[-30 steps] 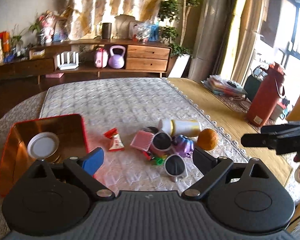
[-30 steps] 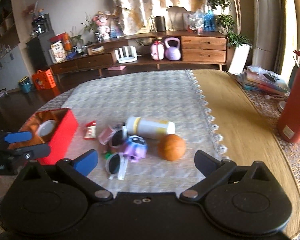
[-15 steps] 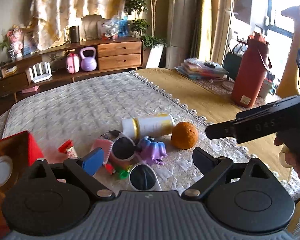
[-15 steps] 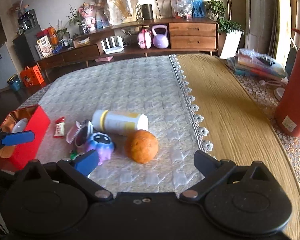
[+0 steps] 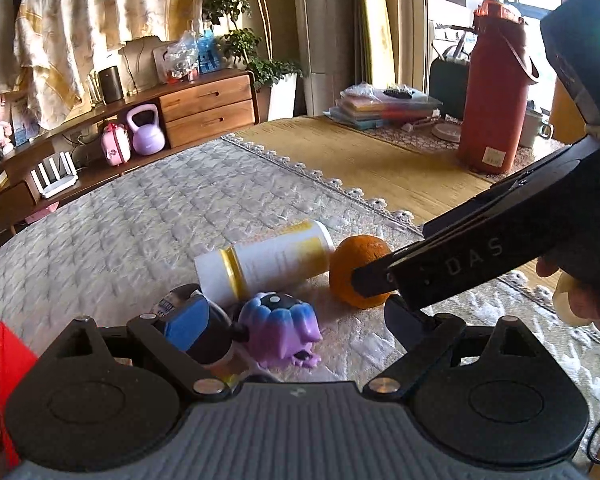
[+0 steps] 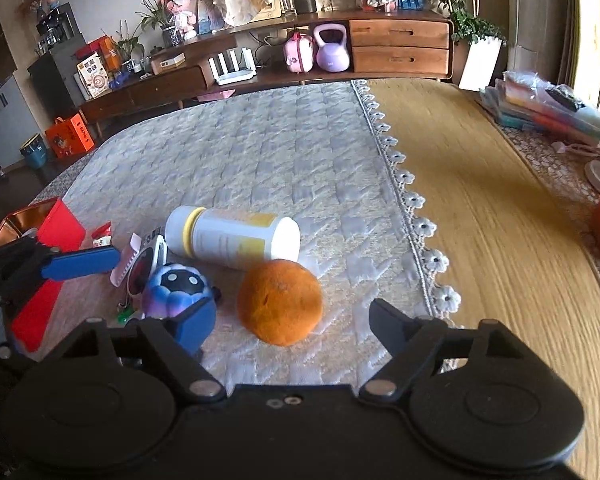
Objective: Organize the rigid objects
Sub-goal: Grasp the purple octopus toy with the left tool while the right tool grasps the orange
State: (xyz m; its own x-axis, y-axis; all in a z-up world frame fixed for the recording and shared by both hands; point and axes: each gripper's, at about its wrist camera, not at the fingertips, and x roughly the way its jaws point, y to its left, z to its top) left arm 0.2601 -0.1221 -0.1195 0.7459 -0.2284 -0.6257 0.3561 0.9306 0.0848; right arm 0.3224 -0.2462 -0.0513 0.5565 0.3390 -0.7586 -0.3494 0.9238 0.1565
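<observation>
Both grippers have dropped in over the clutter since a second ago: the right gripper (image 6: 290, 324) now straddles the orange (image 6: 279, 301), jaws closing but pads not touching it yet. The left gripper (image 5: 288, 316) hangs spread and empty over the purple toy (image 5: 279, 330), just beside the white-and-yellow bottle (image 5: 265, 261). Looks like the orange gets picked first, probably bound for the red box (image 6: 40, 248) at the left of the quilted mat (image 6: 260, 152).

A rough-skinned orange (image 6: 279, 307) sits on the quilted cloth (image 6: 260, 152), just touching the white bottle (image 6: 233, 237) with a yellow band that lies on its side at its 11 o'clock. At the orange's 9 o'clock stands a purple-and-blue toy (image 6: 175, 289), apart from it, with sunglasses (image 6: 146, 266) and a red tin (image 6: 40, 240) farther that way.
</observation>
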